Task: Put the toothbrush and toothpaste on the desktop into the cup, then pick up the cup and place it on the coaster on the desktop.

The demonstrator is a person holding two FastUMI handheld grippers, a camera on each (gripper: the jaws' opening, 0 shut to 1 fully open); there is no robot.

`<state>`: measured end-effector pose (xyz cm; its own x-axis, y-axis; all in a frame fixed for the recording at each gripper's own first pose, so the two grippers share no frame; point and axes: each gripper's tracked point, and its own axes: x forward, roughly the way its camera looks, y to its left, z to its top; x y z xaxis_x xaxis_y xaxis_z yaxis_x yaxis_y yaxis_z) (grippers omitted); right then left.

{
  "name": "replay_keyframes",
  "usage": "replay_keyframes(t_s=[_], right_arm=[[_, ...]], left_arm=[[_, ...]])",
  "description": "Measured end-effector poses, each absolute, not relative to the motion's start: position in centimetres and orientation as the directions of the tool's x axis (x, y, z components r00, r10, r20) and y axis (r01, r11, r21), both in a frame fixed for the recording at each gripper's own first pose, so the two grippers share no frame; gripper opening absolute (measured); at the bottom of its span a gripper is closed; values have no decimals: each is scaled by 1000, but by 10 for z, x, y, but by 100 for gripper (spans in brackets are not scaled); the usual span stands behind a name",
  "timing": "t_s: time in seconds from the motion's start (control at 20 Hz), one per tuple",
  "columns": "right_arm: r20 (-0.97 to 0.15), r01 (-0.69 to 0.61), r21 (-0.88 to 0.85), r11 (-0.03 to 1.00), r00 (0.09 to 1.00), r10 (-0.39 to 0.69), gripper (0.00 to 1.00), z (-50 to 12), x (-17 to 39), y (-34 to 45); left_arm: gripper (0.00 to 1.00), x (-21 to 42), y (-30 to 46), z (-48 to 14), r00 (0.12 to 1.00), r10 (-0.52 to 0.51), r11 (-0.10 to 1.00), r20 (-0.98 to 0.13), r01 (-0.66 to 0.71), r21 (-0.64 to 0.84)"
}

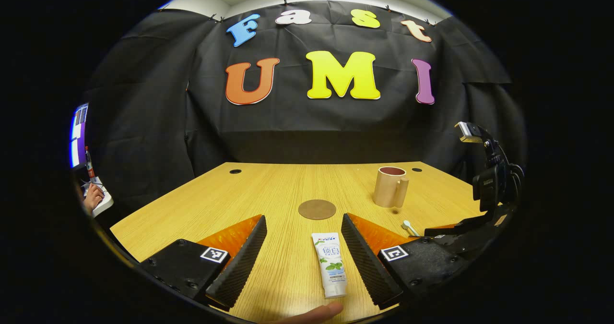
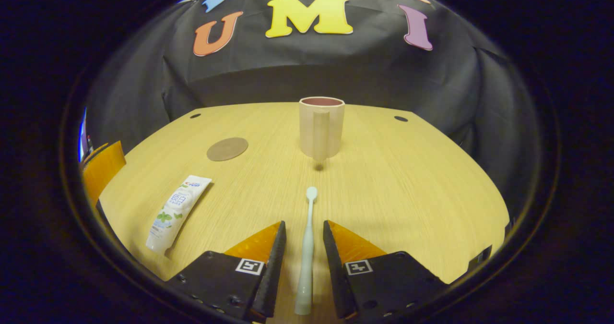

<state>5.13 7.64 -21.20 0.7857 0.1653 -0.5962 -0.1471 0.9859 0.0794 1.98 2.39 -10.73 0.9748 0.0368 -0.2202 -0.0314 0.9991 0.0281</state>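
A white toothpaste tube [image 1: 330, 265] lies flat on the wooden table between the wide-apart fingers of my open left gripper [image 1: 303, 218], touching neither. A pale toothbrush [image 2: 307, 247] lies on the table, its handle between the fingers of my right gripper [image 2: 304, 224]. That gripper is open, with a narrow gap on each side of the handle. The beige cup [image 2: 321, 127] stands upright straight beyond the brush head, handle toward me. The round brown coaster [image 2: 227, 149] lies left of the cup with nothing on it. In the left gripper view the cup [image 1: 391, 186] stands right of the coaster [image 1: 317, 209].
The table [image 2: 407, 185] has cable holes near its far edge. Black cloth hangs close behind it. Off the table's left side a person's hand [image 1: 92, 197] rests on a keyboard below a lit screen. A fingertip [image 1: 316, 312] shows at the bottom of the left gripper view.
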Motion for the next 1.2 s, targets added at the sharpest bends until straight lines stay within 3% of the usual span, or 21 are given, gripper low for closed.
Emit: replay_keyframes(t_s=[0.05,0.15,0.25,0.3,0.6,1.0,1.2], right_arm=[[-599,-139,106,985,781,175,47,-214,53,76],[-599,-134,149,980,776,197,12,-214,53,75],[-594,-144,152,978,777,206,13,-216,52,74],[-597,-131,158,979,777,200,5,-217,56,72],[-566,-169,161,972,791,232,5,-204,49,67],[-464,-205,139,969,851,247,5,-152,36,61],[-418,-211,130,969,875,246,5,-136,33,63]], left_arm=[[99,20,22,-109,974,34,999,-225,-28,30],[100,19,16,-112,972,28,999,-235,-20,34],[100,19,13,-116,970,24,999,-241,-14,42],[100,19,11,-118,969,24,999,-247,-12,48],[100,16,-7,-145,940,-15,999,-340,27,29],[100,7,-21,-193,827,-49,998,-559,19,-59],[93,1,-13,-206,783,-28,998,-622,-9,-56]])
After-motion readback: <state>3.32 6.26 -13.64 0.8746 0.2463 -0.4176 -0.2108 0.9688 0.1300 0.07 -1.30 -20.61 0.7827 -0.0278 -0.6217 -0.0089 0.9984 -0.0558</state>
